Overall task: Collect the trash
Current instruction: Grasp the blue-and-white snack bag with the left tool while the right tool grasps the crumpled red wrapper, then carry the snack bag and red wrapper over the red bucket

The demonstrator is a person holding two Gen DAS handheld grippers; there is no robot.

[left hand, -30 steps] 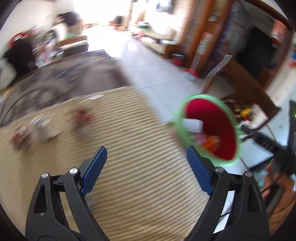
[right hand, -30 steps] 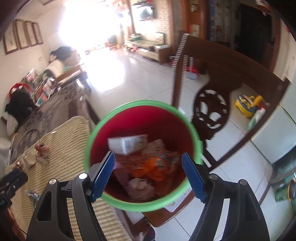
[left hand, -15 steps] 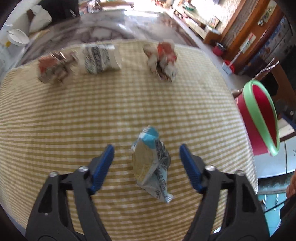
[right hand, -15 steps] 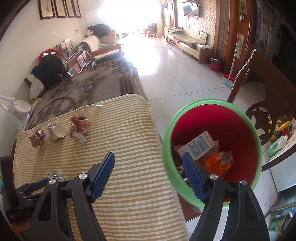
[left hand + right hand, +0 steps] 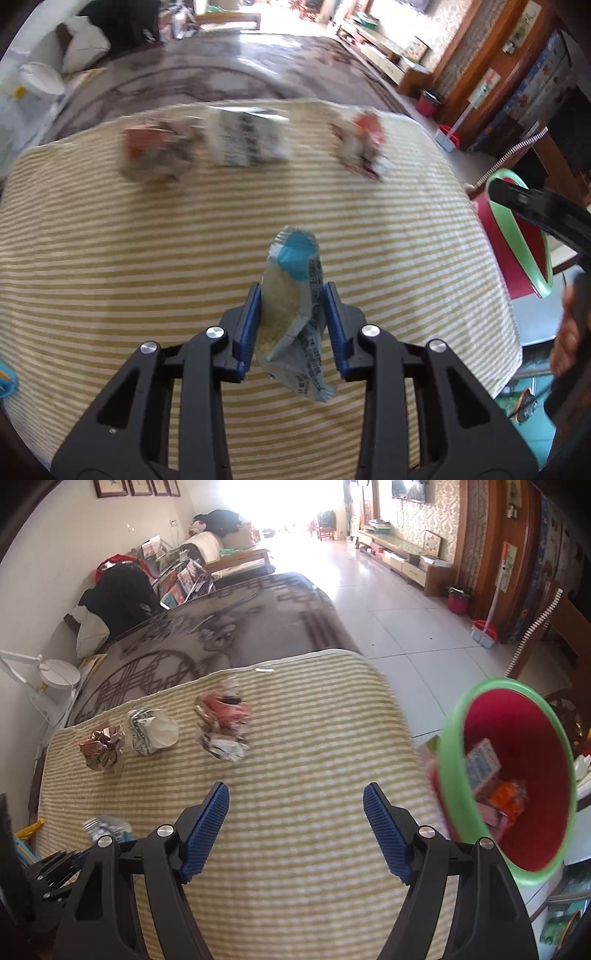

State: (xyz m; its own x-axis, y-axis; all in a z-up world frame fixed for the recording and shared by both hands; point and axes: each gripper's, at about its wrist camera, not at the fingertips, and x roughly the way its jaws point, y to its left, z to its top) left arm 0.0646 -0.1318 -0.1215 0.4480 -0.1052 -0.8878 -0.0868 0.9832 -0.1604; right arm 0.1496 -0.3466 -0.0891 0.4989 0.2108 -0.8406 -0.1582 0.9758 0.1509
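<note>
My left gripper [image 5: 292, 295] is shut on a blue and grey snack wrapper [image 5: 295, 291] over the striped cloth [image 5: 110, 280]. Three crumpled pieces of trash lie at the cloth's far side: a brown wad [image 5: 102, 746], a white cup-like piece [image 5: 151, 731] and a red and white wad [image 5: 223, 727]. The red bin with a green rim [image 5: 517, 775] stands beside the table's right edge and holds several wrappers. My right gripper [image 5: 295, 812] is open and empty above the cloth, left of the bin. The left gripper and wrapper [image 5: 107, 827] show at its lower left.
A dark patterned surface [image 5: 221, 627] extends beyond the cloth. A wooden chair [image 5: 565, 627] stands behind the bin. A white lamp [image 5: 55, 672] is at the left. Tiled floor [image 5: 388, 602] runs to the right.
My left gripper has closed on the snack wrapper that lay between its open fingers. My right gripper has swung left, away from over the bin, and stays open.
</note>
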